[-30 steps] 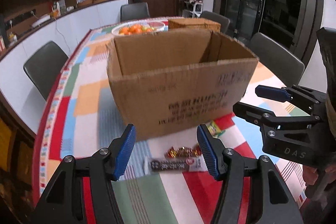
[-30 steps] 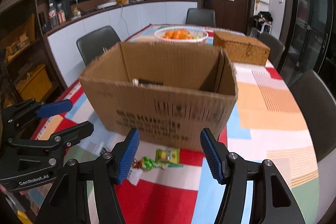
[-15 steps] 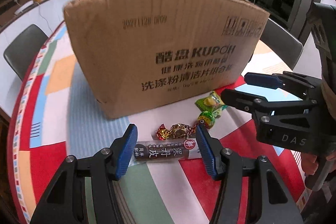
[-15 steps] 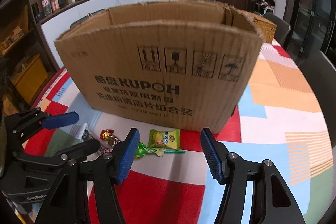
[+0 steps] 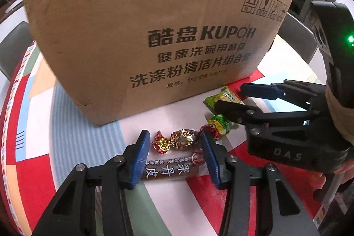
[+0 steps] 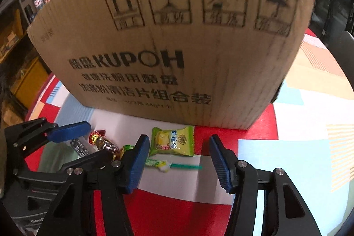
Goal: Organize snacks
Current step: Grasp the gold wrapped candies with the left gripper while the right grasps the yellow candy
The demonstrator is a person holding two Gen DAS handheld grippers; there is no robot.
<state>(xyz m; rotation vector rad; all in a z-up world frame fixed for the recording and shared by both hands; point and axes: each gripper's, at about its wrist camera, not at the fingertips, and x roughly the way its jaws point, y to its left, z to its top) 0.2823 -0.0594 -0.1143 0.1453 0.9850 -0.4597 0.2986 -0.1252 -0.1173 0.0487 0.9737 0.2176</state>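
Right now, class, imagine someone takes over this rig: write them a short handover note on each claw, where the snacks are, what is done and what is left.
Left claw: open, low over the table, straddling the dark fruit-leather bar; the gold-foil candy lies just beyond it.
Right claw: open, holding nothing, with the green-yellow packet and the lollipop between its fingers.
All four snacks lie on the tablecloth in front of the cardboard box.
Done: both claws lined up; nothing gripped.
Left: close on a snack, lift it, presumably drop it into the box, then repeat.
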